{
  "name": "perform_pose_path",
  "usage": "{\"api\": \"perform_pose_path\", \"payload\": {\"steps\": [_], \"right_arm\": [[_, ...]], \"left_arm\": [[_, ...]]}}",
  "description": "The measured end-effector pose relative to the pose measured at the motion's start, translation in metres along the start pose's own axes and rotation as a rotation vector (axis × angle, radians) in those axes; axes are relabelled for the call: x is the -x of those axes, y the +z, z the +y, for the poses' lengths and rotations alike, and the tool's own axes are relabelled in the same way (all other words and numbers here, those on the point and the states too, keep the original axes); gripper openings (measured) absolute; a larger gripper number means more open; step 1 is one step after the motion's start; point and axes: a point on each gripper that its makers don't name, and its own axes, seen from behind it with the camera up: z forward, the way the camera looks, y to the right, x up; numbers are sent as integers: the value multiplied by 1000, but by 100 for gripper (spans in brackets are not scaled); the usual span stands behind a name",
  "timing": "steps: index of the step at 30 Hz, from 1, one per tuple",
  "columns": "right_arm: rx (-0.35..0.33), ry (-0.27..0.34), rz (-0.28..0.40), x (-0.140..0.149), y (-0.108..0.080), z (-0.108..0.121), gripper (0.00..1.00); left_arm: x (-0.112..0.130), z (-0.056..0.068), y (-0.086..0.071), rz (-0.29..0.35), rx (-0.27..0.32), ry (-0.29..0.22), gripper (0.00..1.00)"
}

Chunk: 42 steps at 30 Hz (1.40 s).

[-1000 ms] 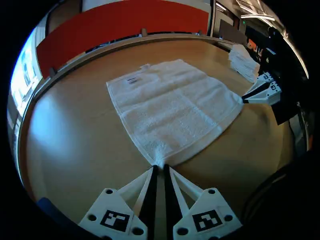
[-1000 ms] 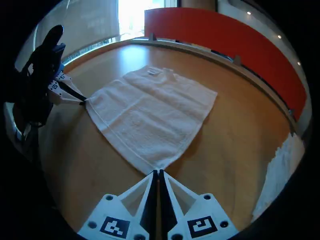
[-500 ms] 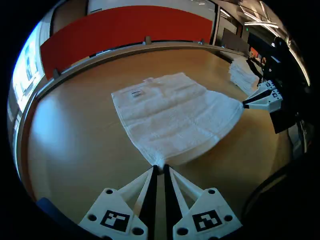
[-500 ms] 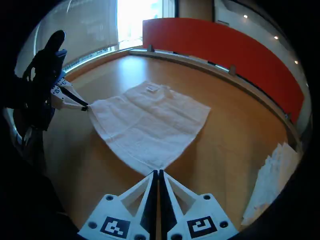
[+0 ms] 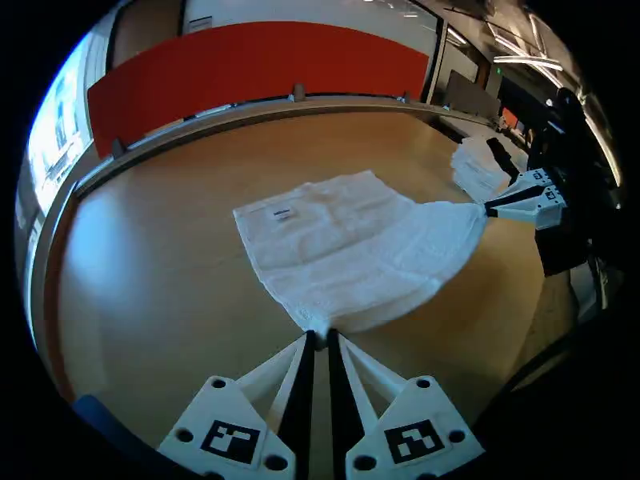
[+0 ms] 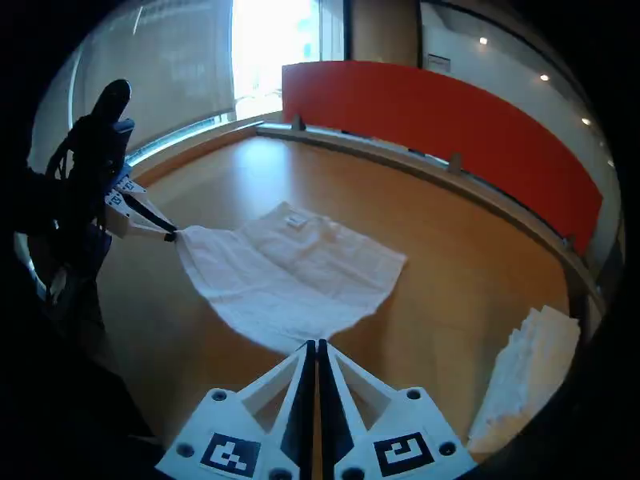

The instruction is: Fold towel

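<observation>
Right now my left claw (image 5: 320, 334) is pinched tight on the near corner of the white towel (image 5: 352, 240). My right claw (image 6: 318, 344) is clamped the same way on the neighbouring corner. Both corners are lifted off the wooden table (image 5: 160, 264), so the edge between them hangs in a curve. The far half, with its small label, lies flat. The left gripper view takes in ceiling lights (image 5: 516, 58) above the stack of folded towels (image 5: 478, 164). The right gripper view takes in a bright window (image 6: 272, 48) beside the red panel (image 6: 448, 128).
</observation>
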Motion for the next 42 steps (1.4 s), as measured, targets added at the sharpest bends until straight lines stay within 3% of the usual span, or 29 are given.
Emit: {"api": "perform_pose_path", "payload": {"steps": [17,26,42], "right_arm": [[2,24,42,-23,-39,-8,2],[5,33,33,-18,-53,-16,2],[14,28,26,-16,-47,-12,3]], "left_arm": [[-6,19,-37,-25,43,-82,12],[3,30,-52,-41,48,-79,12],[3,26,-48,-37,42,-111,12]]}}
